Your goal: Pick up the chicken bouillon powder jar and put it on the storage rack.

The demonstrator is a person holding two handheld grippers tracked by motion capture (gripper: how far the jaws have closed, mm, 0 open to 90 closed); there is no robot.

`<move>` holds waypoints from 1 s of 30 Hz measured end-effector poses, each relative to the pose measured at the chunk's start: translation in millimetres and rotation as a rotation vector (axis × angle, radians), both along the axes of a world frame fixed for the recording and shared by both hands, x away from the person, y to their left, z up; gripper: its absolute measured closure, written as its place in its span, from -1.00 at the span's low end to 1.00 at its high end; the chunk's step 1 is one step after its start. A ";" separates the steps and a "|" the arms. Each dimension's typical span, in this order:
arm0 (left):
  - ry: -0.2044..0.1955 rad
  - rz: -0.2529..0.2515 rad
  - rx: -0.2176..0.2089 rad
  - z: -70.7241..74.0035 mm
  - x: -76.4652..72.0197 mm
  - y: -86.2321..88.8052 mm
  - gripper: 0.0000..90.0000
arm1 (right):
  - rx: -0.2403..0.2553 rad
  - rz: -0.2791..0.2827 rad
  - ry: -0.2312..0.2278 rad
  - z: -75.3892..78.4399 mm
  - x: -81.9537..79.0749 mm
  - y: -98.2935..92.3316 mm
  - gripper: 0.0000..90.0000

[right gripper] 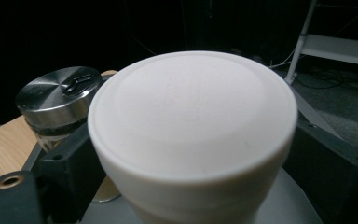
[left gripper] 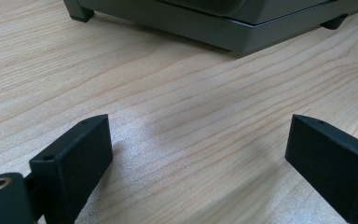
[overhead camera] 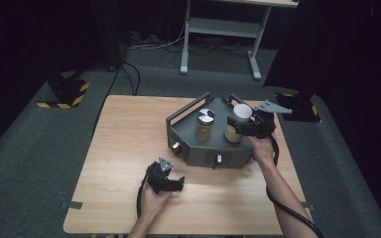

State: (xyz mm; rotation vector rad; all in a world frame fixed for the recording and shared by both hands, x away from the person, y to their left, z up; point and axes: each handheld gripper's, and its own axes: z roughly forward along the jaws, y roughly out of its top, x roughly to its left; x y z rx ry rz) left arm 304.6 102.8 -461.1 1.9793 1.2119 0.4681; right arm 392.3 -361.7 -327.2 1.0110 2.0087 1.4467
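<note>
Standing upright on the grey tray (overhead camera: 193,148), the white-lidded jar (overhead camera: 238,121) is found in the right half of that tray, with its long axis vertical and its white lid (right gripper: 191,105) on top. Around this jar the right gripper (overhead camera: 242,128) is placed: in the right gripper view one black jaw is seen on each side of the jar, just under the lid. The jaws are spread wide, and whether their pads press on the jar wall or only stand close to it cannot be told from the pictures. A second jar, the steel-lidded jar (overhead camera: 204,124), stands in the left half of the tray, beside the white-lidded one and apart from it. The left gripper (overhead camera: 171,182) is held low over the wooden table (overhead camera: 129,148), in front of the tray's near edge and to the left, well apart from both jars; its jaws are open and nothing is between them, only bare wood being seen in the left gripper view. The right hand (overhead camera: 263,148) is therefore much nearer to the white-lidded jar than the left. It is judged that the coming move depends on this side approach: the jar lies straight ahead of the right gripper, between its jaws, so a lift or a withdrawal would be made along or across the jar's vertical axis.
</note>
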 end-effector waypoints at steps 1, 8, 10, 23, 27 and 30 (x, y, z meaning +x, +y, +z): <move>0.000 0.000 -0.001 0.0 0.0 0.0 -0.84 | 0.002 0.005 0.000 -0.3 -0.1 -1.9 -0.81; 0.001 -0.001 -0.002 0.0 0.1 0.5 -0.84 | 0.004 0.020 -0.003 -1.7 -6.7 -11.0 -0.85; 0.001 0.000 -0.003 0.0 0.1 0.7 -0.84 | 0.001 0.022 -0.010 -2.4 -11.1 -14.3 -0.85; 0.000 -0.001 -0.001 0.0 0.1 0.3 -0.84 | -0.017 0.037 -0.020 -12.1 -33.0 -32.9 -0.83; 0.000 0.000 -0.001 0.0 0.1 0.3 -0.84 | -0.034 0.042 -0.034 -16.4 -43.7 -37.6 -0.82; 0.000 0.000 0.002 0.2 0.0 -0.4 -0.84 | -0.038 0.042 -0.046 -18.2 -53.0 -41.7 -0.82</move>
